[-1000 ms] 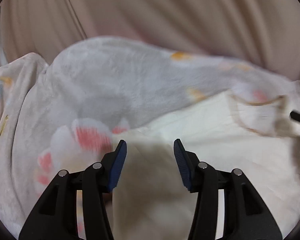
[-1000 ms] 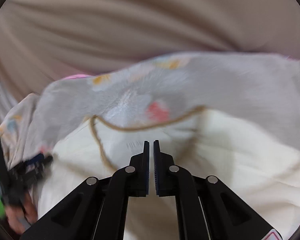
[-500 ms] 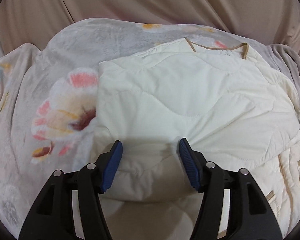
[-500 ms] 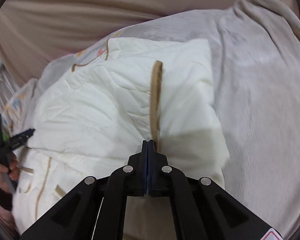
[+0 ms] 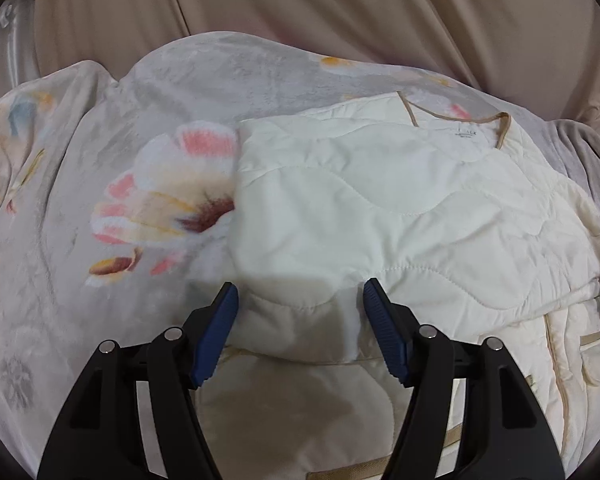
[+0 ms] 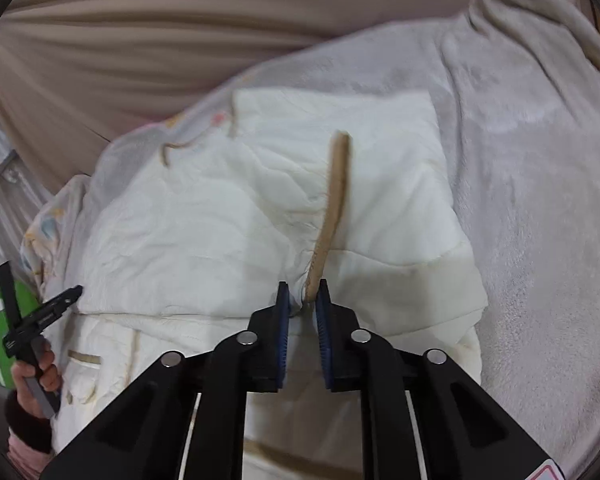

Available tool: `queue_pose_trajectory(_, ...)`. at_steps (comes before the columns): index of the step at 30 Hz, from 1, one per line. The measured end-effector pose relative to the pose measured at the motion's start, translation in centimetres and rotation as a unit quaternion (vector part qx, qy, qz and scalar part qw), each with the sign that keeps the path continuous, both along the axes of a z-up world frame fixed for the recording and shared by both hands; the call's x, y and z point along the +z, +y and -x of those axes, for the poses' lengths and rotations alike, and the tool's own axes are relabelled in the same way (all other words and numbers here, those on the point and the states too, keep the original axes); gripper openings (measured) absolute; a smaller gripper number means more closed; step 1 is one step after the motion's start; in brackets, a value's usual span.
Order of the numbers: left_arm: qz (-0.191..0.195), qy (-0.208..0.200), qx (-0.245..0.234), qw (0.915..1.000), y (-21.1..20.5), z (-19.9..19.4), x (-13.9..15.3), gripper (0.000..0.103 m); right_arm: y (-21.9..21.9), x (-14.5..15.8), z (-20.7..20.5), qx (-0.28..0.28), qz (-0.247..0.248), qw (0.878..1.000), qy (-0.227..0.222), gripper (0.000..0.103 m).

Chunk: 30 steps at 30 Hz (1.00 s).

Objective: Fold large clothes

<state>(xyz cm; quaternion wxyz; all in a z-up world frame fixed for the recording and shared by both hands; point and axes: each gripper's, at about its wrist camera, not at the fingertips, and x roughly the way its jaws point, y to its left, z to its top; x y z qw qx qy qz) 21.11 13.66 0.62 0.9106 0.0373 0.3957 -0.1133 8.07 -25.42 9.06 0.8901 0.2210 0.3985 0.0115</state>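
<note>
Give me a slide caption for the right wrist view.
Right gripper, jaws just opening, around the tan-trimmed cuff of a cream quilted jacket.

left gripper jaws wide; right gripper jaws just opening slightly.

The jacket is cream, quilted in wavy stitch lines, edged with tan binding; it lies spread flat, both sleeves folded inward across the body; the neckline with its small label points away; a tan-trimmed pocket shows at the near side; one sleeve's tan cuff stands lifted off the body.
</note>
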Motion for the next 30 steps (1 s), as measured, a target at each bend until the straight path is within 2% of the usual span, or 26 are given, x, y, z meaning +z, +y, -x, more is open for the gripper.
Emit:
queue_pose_trajectory(2,-0.012,0.000,0.004,0.9999,0.3,0.0,-0.2,0.063,0.3,2.2,2.1,-0.003,0.019,0.999,-0.036,0.009)
queue_pose_trajectory(4,-0.012,0.009,0.004,0.9999,0.6,-0.3,-1.1,0.065,-0.6,1.9,2.6,-0.016,0.027,0.999,-0.029,0.009)
queue_pose_trajectory(7,-0.015,0.008,0.010,0.9998,0.4,-0.6,-1.9,0.068,-1.9,-3.2,0.7,-0.020,0.019,0.998,0.056,0.008)
queue_pose_trajectory(8,-0.021,0.005,0.011,0.9997,0.2,-0.6,-2.0,0.068,-2.3,-4.8,0.3,-0.018,-0.002,0.998,0.066,0.007)
queue_pose_trajectory(9,-0.025,0.003,0.011,0.9996,0.1,-0.5,-2.0,0.068,-2.7,-5.0,0.5,-0.024,-0.017,0.998,0.062,0.005)
queue_pose_trajectory(11,-0.023,0.002,0.013,0.9997,0.4,-0.3,-1.8,0.068,-2.9,-3.7,1.1,-0.029,-0.020,0.998,0.058,0.008)
queue_pose_trajectory(13,-0.014,0.000,0.015,0.9998,1.2,0.6,-1.0,0.066,-2.9,-2.0,2.8,-0.038,-0.005,0.998,0.044,0.016)
queue_pose_trajectory(15,0.012,0.004,0.001,0.9999,2.4,2.6,0.1,0.068,-3.0,0.0,5.7,-0.036,-0.001,0.999,0.021,0.028)
queue_pose_trajectory(16,0.028,0.009,-0.010,0.9995,3.1,3.8,0.6,0.070,-3.1,0.8,7.4,-0.031,-0.006,0.999,0.010,0.038)
queue_pose_trajectory(18,0.047,0.019,-0.031,0.9982,4.5,6.6,1.2,0.083,-3.4,1.9,11.7,-0.022,-0.014,1.000,-0.005,0.051)
queue_pose_trajectory(20,0.052,0.032,-0.049,0.9969,6.0,9.8,1.3,0.086,-3.4,2.0,16.0,0.001,-0.023,1.000,-0.004,0.057)
queue_pose_trajectory(23,0.071,0.071,-0.062,0.9930,8.3,13.7,0.2,0.086,-3.4,0.8,21.8,0.002,-0.030,0.999,0.026,0.062)
queue_pose_trajectory(25,0.100,0.109,-0.060,0.9872,10.0,16.1,-1.0,0.086,-3.2,-0.6,25.2,-0.009,-0.043,0.998,0.050,0.063)
queue_pose_trajectory(28,0.151,0.154,-0.049,0.9754,11.8,18.3,-2.9,0.086,-3.2,-2.5,27.9,-0.016,-0.087,0.994,0.064,0.064)
queue_pose_trajectory(30,0.171,0.155,-0.043,0.9721,12.1,19.3,-3.6,0.086,-2.6,-3.4,28.4,-0.010,-0.115,0.992,0.057,0.064)
